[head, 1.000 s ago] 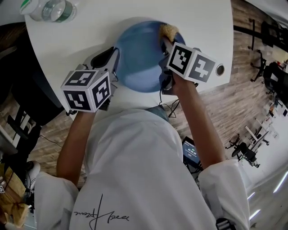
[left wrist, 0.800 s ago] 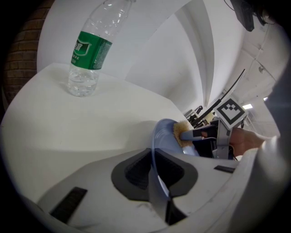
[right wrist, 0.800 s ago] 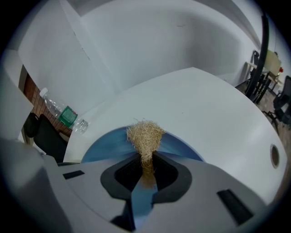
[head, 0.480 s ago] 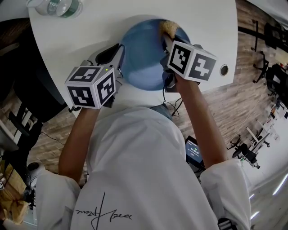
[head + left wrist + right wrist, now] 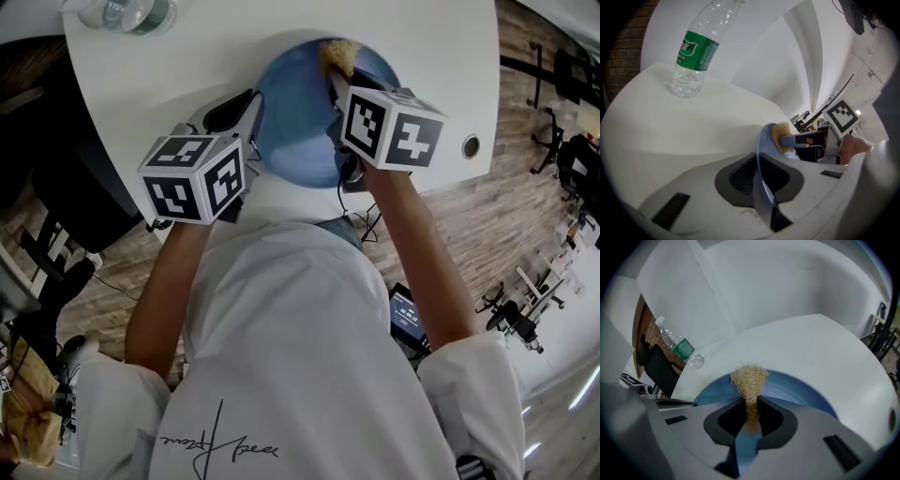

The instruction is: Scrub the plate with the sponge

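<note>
A blue plate (image 5: 295, 112) lies on the white round table (image 5: 169, 75). My left gripper (image 5: 249, 117) is shut on the plate's left rim; in the left gripper view the plate (image 5: 758, 150) shows edge-on between the jaws of the left gripper (image 5: 758, 174). My right gripper (image 5: 334, 82) is shut on a tan fibrous sponge (image 5: 339, 54), which rests on the plate's far part. In the right gripper view the sponge (image 5: 749, 378) sticks out of the right gripper (image 5: 750, 411) onto the plate (image 5: 801, 392). The left gripper view also catches the sponge (image 5: 780, 138).
A plastic water bottle with a green label (image 5: 122, 14) stands at the table's far left, also seen as the bottle (image 5: 696, 51) and the bottle (image 5: 680, 348). A round grommet (image 5: 471, 146) sits near the table's right edge. Wood floor and chairs lie beyond.
My right gripper has carried the sponge a little to the left along the plate's far part. The left gripper keeps its hold on the rim.
</note>
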Demonstrator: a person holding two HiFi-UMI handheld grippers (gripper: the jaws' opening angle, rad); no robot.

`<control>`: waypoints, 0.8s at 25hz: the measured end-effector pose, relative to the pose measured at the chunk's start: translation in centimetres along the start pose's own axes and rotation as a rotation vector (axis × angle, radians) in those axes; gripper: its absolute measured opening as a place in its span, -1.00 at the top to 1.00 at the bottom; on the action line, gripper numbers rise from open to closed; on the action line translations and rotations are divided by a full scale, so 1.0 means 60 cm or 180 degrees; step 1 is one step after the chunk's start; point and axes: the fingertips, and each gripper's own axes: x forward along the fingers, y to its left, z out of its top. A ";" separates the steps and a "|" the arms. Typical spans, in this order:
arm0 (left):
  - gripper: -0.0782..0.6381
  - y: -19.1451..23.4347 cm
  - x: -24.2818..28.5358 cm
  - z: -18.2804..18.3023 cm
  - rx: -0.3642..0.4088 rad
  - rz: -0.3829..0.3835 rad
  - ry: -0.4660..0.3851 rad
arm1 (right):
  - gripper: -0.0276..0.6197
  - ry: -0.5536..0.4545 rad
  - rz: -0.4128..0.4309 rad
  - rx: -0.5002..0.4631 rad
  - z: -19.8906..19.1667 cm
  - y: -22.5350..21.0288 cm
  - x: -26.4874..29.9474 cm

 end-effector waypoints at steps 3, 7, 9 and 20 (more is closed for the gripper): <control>0.70 -0.001 0.001 0.001 -0.0042 -0.0012 -0.0004 | 0.79 -0.0017 0.0059 -0.0110 0.004 0.009 0.001; 0.70 0.000 -0.001 0.002 -0.0049 -0.0014 -0.0006 | 0.79 0.0030 0.0091 -0.0167 -0.003 0.021 0.003; 0.71 0.002 -0.001 0.001 -0.0055 -0.0012 -0.0007 | 0.79 0.0042 0.0116 -0.0214 -0.004 0.028 0.005; 0.70 0.001 -0.003 0.004 -0.0108 0.0007 -0.0047 | 0.79 0.0085 0.0300 -0.0375 -0.015 0.075 0.007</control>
